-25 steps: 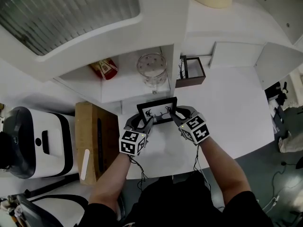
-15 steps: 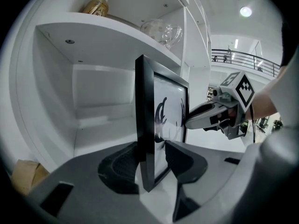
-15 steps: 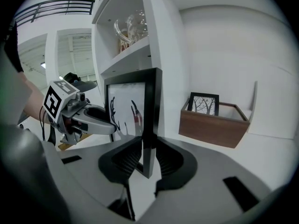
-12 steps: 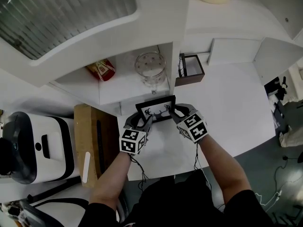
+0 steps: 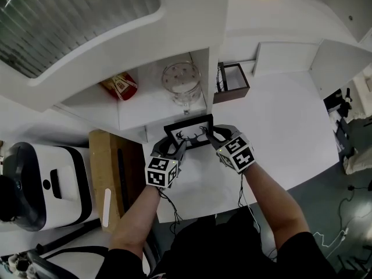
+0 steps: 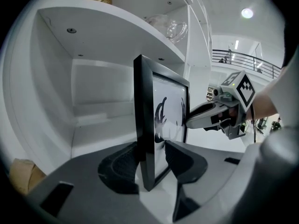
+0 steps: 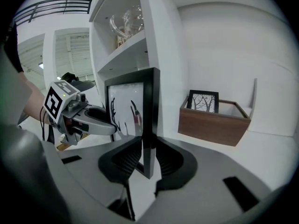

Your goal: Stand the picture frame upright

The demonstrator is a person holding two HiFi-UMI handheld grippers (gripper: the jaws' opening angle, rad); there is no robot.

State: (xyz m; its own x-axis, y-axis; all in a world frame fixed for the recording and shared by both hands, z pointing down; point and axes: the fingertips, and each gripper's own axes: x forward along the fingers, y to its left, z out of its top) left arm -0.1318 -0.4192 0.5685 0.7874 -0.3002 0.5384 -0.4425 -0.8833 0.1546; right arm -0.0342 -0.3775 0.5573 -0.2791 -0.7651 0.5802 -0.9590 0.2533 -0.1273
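Note:
A black picture frame [image 5: 189, 132] with a dark antler print on white stands upright on the white table [image 5: 279, 115], just in front of the shelf unit. My left gripper [image 5: 176, 147] is shut on its left edge [image 6: 144, 139]. My right gripper [image 5: 215, 138] is shut on its right edge [image 7: 148, 125]. In each gripper view the frame's side sits pinched between the two dark pads, and the other gripper shows beyond the glass. The frame's lower edge is hidden behind the jaws.
The white shelf unit [image 5: 174, 106] holds a glass jar [image 5: 182, 81] and a red packet [image 5: 119, 86]. A brown wooden box [image 5: 231, 86] with a small framed picture [image 7: 202, 101] stands to the right. A wooden board [image 5: 116, 176] and a white appliance [image 5: 43, 182] lie left.
Both grippers and the frame have shifted slightly toward the shelf in the head view; the grip on both edges is unchanged.

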